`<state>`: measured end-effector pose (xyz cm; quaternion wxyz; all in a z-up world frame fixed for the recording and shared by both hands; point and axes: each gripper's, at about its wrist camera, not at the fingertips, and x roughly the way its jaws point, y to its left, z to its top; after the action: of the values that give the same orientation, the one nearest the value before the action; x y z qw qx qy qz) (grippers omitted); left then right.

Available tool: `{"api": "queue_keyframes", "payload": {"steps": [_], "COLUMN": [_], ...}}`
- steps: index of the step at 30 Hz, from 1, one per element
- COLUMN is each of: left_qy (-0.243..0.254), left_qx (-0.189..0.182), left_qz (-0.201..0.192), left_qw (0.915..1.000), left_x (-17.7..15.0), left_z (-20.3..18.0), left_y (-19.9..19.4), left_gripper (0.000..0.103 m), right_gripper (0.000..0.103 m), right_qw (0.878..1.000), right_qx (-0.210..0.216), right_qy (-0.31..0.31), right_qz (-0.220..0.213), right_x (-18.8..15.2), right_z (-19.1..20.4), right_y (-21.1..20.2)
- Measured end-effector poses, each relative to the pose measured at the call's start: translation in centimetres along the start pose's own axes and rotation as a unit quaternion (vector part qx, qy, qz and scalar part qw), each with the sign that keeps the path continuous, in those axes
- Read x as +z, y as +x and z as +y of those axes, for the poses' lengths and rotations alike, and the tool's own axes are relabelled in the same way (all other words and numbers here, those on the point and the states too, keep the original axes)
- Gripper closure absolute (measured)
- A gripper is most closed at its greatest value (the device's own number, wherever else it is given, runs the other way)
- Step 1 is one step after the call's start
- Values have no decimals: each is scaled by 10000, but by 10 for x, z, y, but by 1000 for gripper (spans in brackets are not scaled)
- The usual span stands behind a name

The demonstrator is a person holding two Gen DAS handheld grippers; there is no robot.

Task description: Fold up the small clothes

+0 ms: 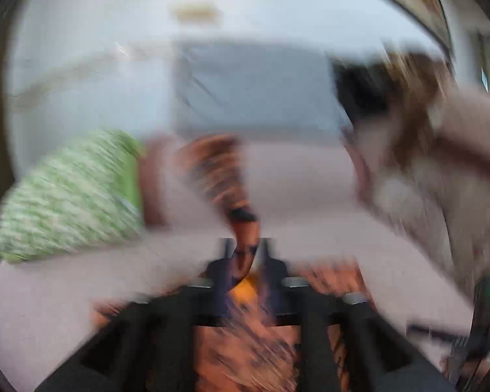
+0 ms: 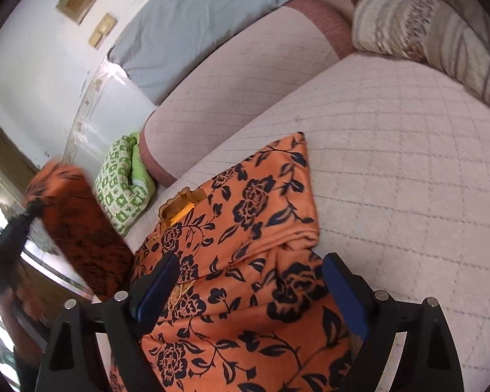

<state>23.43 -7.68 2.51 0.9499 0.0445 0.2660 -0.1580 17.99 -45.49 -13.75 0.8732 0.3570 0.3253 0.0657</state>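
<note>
An orange garment with a dark floral print (image 2: 245, 235) lies on the quilted sofa seat (image 2: 408, 163). My right gripper (image 2: 251, 268) is open, its blue-padded fingers spread above the garment, holding nothing. My left gripper (image 1: 245, 254) is shut on a fold of the same orange garment (image 1: 241, 251); that view is heavily blurred by motion. In the right wrist view the left gripper (image 2: 26, 215) appears at far left, lifting one part of the garment (image 2: 78, 228) up off the seat.
A green and white checked cushion (image 2: 124, 179) leans at the sofa's left end, also in the left wrist view (image 1: 68, 192). Striped pillows (image 2: 424, 32) lie at the back right. A grey cloth (image 2: 192, 26) drapes over the backrest (image 2: 238, 78).
</note>
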Motion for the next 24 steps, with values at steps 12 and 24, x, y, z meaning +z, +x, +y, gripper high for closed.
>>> {"api": "queue_keyframes", "payload": {"steps": [12,24], "left_qy": [-1374,-1912], "left_qx": [1080,1348], "left_qz": [1392,1772], "left_qw": [9747,9560], "left_x": [-101,-160], "left_z": [155,215], "left_y": [21,46], "left_gripper": [35,46], "right_gripper": [11,94], "right_qw": [9982,9545], "right_qx": [319,-1666], "right_qy": [-375,-1960], "right_qz": [345,1510], "right_x": [33,35], "right_z": [37,100], "right_y": [26,159]}}
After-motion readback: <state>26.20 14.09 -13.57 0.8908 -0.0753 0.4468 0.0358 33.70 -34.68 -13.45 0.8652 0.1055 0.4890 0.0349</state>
